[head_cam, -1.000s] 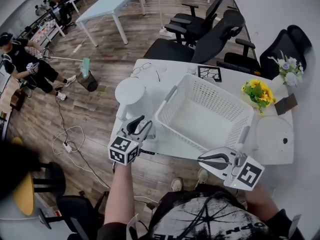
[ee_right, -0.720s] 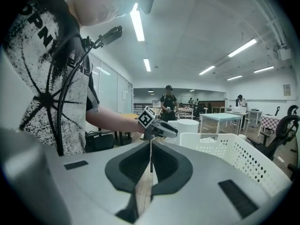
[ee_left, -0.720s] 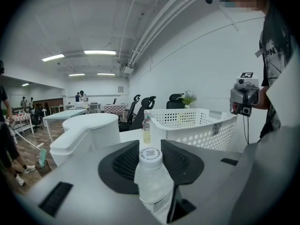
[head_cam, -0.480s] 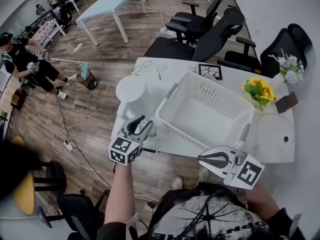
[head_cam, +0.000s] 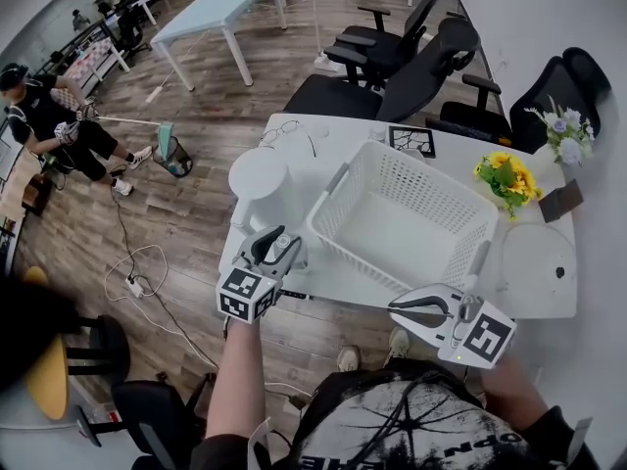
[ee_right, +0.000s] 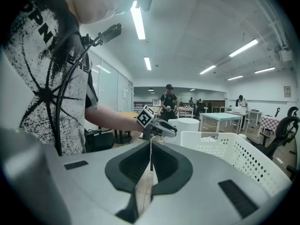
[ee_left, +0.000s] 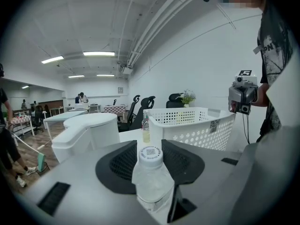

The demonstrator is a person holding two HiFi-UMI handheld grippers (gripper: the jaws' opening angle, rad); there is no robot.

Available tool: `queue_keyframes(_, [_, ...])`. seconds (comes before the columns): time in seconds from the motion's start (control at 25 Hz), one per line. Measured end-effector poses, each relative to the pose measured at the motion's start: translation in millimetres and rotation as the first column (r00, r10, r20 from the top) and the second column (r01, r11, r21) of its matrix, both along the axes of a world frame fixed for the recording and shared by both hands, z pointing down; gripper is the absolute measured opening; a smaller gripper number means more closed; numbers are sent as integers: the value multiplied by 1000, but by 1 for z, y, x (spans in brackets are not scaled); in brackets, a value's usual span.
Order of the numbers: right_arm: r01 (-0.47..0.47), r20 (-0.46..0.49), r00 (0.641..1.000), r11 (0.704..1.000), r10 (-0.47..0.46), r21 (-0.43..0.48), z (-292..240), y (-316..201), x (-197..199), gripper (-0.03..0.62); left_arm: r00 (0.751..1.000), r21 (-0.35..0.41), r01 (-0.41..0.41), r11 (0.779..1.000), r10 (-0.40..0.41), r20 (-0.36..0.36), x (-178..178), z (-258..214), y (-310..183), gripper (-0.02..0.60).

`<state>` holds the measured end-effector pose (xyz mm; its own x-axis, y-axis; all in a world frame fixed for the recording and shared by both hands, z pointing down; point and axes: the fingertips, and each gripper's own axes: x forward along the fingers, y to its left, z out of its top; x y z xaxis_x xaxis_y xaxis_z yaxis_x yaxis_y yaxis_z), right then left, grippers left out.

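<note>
the white table point(head_cam: 338, 155) ends close under the left gripper point(head_cam: 274, 253), so anything let slip there could roll off onto the wood floor point(head_cam: 196, 164). the white basket point(head_cam: 397, 228) stands just beside it, and a careless swing could strike its near wall. the round-topped white unit point(head_cam: 257, 179) crowds the other side. the left gripper is clenched on a clear plastic bottle point(ee_left: 151, 179), upright between its jaws. the grip seems to sit on the soft shoulder below the cap, where thin plastic may buckle and slide. the right gripper point(head_cam: 395, 308) is closed on nothing, near the basket's front corner.
</note>
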<state>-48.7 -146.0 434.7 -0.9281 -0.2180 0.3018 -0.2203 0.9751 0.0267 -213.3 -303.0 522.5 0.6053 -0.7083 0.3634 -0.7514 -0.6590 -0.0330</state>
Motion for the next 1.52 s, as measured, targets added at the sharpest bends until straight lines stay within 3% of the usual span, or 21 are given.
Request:
queue_keyframes(0.68, [-2,-25,1000,1000,2,9,4,8,-6,25,1000,15,16,1000,-15,-26,-2,-7,8,210])
queue_keyframes(0.92, [-10,-21,1000,1000,11,7,4,7,-13,25,1000,78,17,997,-16,-24,-12,-32,23,210])
queue_keyframes(1.24, [-103,19,994,995,103,-1,-1,-11,-27,25,997,160,18,987,-7,-71,-19,-77,61,207])
queue_keyframes(1.52, [-158,49,986,987,159,-6,0,-17,-45,23,992,169,15,985,6,-127,-24,-77,97,81])
